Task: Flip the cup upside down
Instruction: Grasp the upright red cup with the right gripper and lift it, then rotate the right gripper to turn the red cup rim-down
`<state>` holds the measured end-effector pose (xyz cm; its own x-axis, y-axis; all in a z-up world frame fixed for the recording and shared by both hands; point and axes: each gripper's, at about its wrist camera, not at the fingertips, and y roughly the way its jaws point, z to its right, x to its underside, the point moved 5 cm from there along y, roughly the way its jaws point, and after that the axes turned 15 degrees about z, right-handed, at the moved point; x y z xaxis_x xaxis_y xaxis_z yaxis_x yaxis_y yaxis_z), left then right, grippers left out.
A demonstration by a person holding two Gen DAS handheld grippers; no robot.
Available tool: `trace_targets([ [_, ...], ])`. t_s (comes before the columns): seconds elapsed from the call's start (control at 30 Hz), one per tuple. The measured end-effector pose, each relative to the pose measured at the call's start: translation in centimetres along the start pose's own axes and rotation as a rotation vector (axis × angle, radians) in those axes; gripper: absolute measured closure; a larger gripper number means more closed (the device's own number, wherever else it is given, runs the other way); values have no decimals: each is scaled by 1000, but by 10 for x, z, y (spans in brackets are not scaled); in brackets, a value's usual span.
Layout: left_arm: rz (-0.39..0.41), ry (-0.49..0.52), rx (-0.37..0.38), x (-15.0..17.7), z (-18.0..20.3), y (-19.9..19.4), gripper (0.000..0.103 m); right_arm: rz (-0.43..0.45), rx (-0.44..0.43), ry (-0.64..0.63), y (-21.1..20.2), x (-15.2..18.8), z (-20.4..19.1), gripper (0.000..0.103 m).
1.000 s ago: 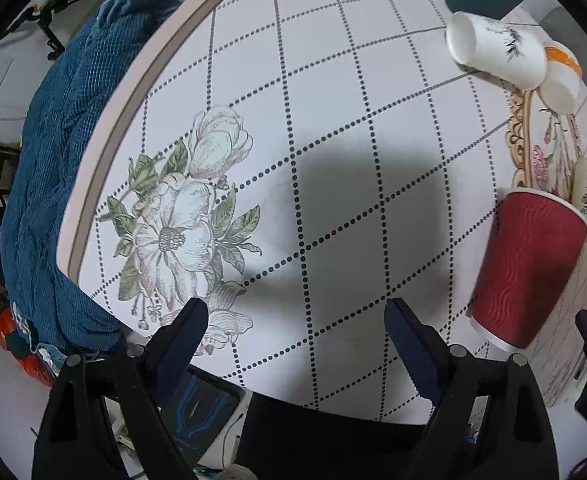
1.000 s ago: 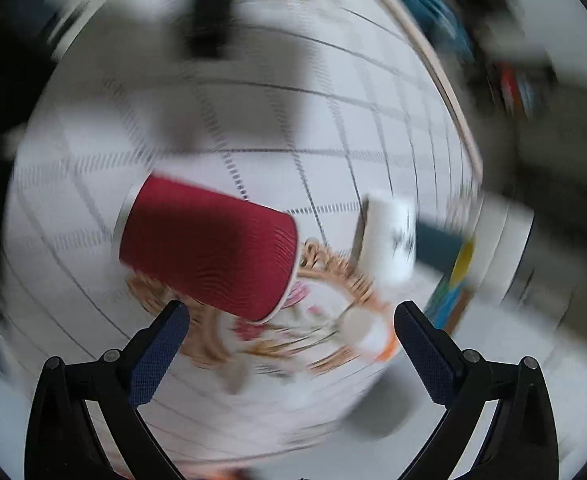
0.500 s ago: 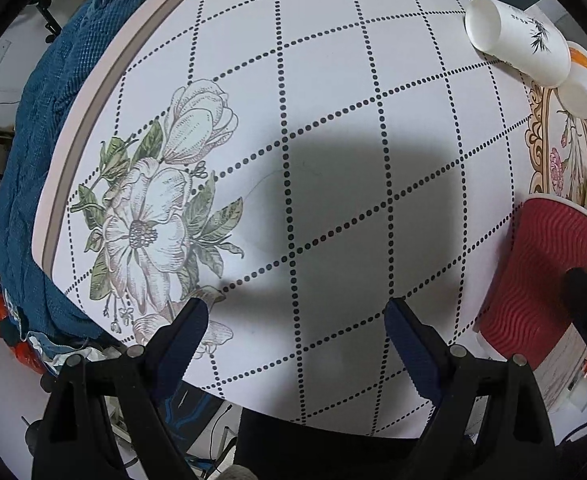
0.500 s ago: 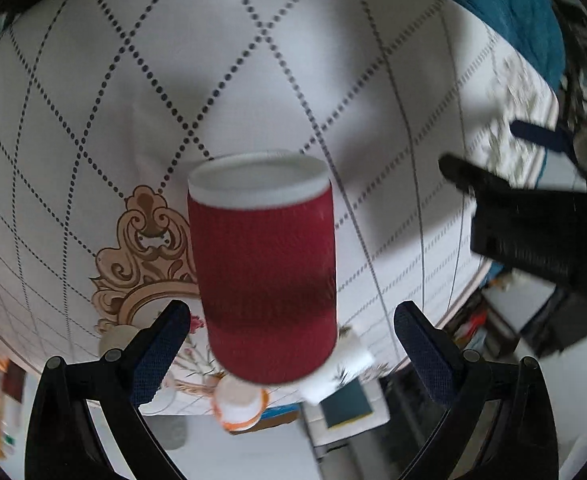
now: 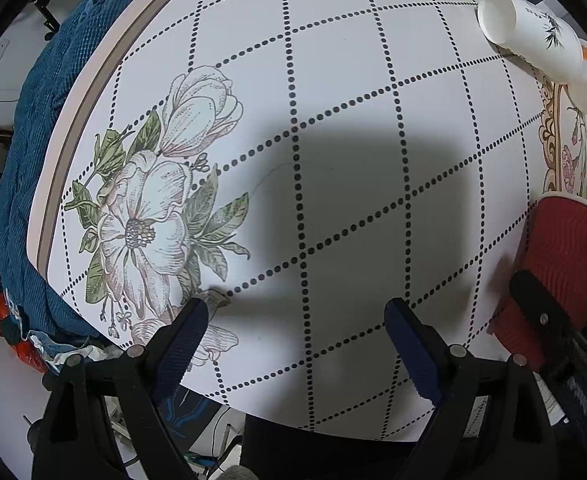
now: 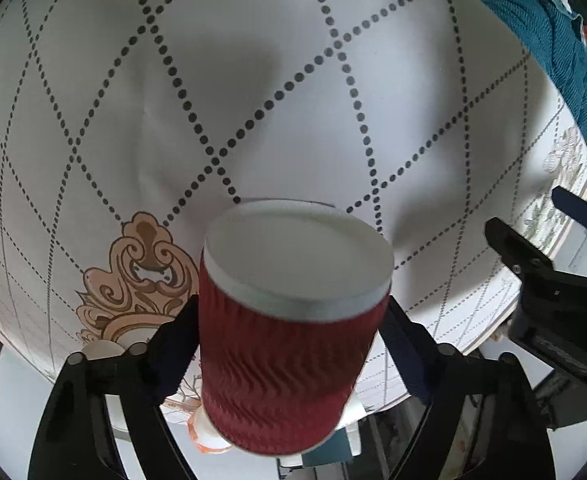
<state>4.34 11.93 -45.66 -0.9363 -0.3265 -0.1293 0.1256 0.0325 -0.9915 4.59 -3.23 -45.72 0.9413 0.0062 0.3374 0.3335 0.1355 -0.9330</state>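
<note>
Red cup (image 6: pixel 289 332) is clamped between the right gripper (image 6: pixel 289 332) fingers (image 6: pixel 173 344), both pads pressed on its ribbed wall; the white flat base is turned toward the camera, the mouth away. In the left view the cup (image 5: pixel 565 268) is seen at the right frame edge, over the table (image 5: pixel 353 80) near its front edge. Left gripper (image 5: pixel 293 336) is held wide open with nothing between the fingers, over the front edge by the flower print (image 5: pixel 153 216). A broad stretch of bare gridded cloth is seen ahead of it. A white cup (image 5: pixel 529 40) is lying on its side at the far right corner. Blue fabric (image 5: pixel 33 160) is draped along the left rim.
</note>
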Motion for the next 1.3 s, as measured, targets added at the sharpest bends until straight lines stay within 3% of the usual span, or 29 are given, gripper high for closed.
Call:
trace_targets([
  [0.07, -1, 0, 2, 0, -3, -1, 12, -2, -4, 15, 4, 2, 5, 27],
  [0.27, 0, 9, 2, -6, -8, -7, 13, 4, -13, 86, 6, 1, 19, 28],
  [0.3, 2, 11, 1, -7, -8, -7, 13, 3, -17, 115, 3, -13, 30, 28],
  [0.47, 8, 26, -9, -17, -10, -14, 13, -1, -59, 319, 2, -4, 60, 28],
  [0.83, 27, 61, -23, -44, -10, -28, 13, -22, -277, 932, 10, 49, 110, 28],
  [1.3, 51, 142, -15, -69, 23, -38, 13, -39, -583, 1694, 38, 124, 100, 28],
])
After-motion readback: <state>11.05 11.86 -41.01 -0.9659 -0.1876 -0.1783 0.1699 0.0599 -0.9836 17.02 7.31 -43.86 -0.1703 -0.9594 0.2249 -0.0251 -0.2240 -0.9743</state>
